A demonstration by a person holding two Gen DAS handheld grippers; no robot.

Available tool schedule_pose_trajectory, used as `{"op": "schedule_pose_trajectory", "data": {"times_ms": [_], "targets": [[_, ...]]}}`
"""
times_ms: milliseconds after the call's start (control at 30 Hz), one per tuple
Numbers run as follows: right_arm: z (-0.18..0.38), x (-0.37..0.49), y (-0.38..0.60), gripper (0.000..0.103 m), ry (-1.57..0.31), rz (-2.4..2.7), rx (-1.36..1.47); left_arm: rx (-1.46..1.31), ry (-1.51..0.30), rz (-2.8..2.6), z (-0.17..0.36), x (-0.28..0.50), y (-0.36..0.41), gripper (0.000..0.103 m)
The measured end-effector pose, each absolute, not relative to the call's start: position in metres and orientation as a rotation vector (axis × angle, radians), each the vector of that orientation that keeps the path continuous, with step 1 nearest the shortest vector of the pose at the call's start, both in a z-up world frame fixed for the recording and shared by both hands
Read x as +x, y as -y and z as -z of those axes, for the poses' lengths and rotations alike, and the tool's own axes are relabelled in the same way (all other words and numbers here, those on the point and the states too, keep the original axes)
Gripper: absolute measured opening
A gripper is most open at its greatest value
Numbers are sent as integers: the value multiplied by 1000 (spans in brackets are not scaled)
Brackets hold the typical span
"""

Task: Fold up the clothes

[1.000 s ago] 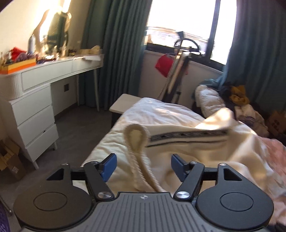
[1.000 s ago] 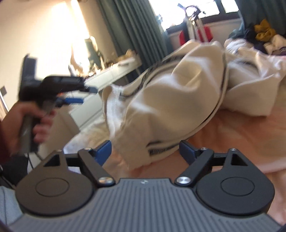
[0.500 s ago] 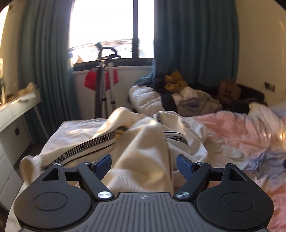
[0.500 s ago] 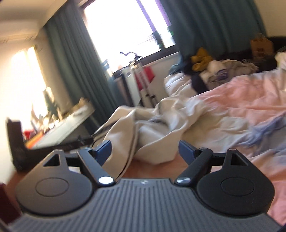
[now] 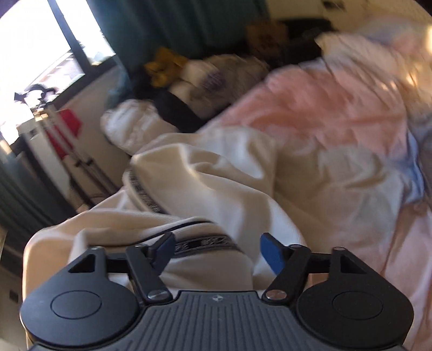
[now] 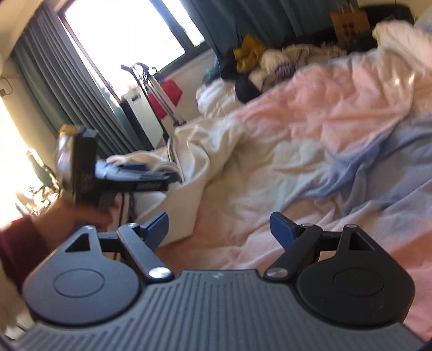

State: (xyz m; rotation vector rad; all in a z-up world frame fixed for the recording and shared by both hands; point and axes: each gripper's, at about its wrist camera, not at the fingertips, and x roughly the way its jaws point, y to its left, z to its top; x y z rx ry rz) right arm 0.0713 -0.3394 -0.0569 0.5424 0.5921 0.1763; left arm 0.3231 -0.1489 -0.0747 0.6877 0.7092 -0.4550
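Note:
A cream garment (image 5: 216, 175) with a dark patterned band (image 5: 151, 199) lies crumpled on the left part of the bed. My left gripper (image 5: 217, 244) hangs tilted over it and its jaws are closing. The banded fold sits between them, but the blue pads do not press on it. The right wrist view shows that gripper (image 6: 145, 172) from the side over the garment (image 6: 199, 145), held by a hand (image 6: 81, 218) in a dark red sleeve. My right gripper (image 6: 220, 226) stands open with nothing in it, above the bed cover just right of the garment's edge.
A pink, white and blue duvet (image 6: 337, 108) covers the bed. A heap of other clothes (image 6: 256, 62) lies at its far side. A stand with a red cloth (image 6: 162, 91) is by the window, between dark green curtains. A brown paper bag (image 6: 348, 21) sits at the back right.
The left gripper swung from the dresser side across to the bed, rolled, and came down over the banded fold. The right gripper turned from the garment towards the duvet.

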Motion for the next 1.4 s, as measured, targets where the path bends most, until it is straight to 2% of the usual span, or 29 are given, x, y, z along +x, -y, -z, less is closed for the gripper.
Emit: {"op": "schedule_pose_trajectory", "data": {"times_ms": [67,100,133,200,233,333,500,733,967,1133,1400], "targets": [[64,78,341,84,-608,-192,559,762,-734,472,84,330,159,69],[66,82,341,84,-610,-197,565,782,-744,468,88,332,161,65],[69,85,340,84,-615,-195,567,803,-755,463,91,334,164,51],[74,91,339,84,-636,-190,565,822,-770,455,96,336,167,41],[77,93,338,84,-644,-191,564,811,-770,452,95,335,165,31],[82,97,335,84,-664,-185,564,771,-721,406,81,318,155,17],[75,91,334,84,-641,-170,544,614,-592,370,30,254,127,12],[58,74,337,84,-587,-138,542,410,-440,412,-23,135,80,11],[41,55,340,84,-533,-130,549,239,-497,477,35,51,68,11],[45,54,338,84,-545,-122,538,103,-548,480,77,56,62,11],[60,77,330,84,-574,-134,600,-19,-638,501,106,70,41,13]]}}
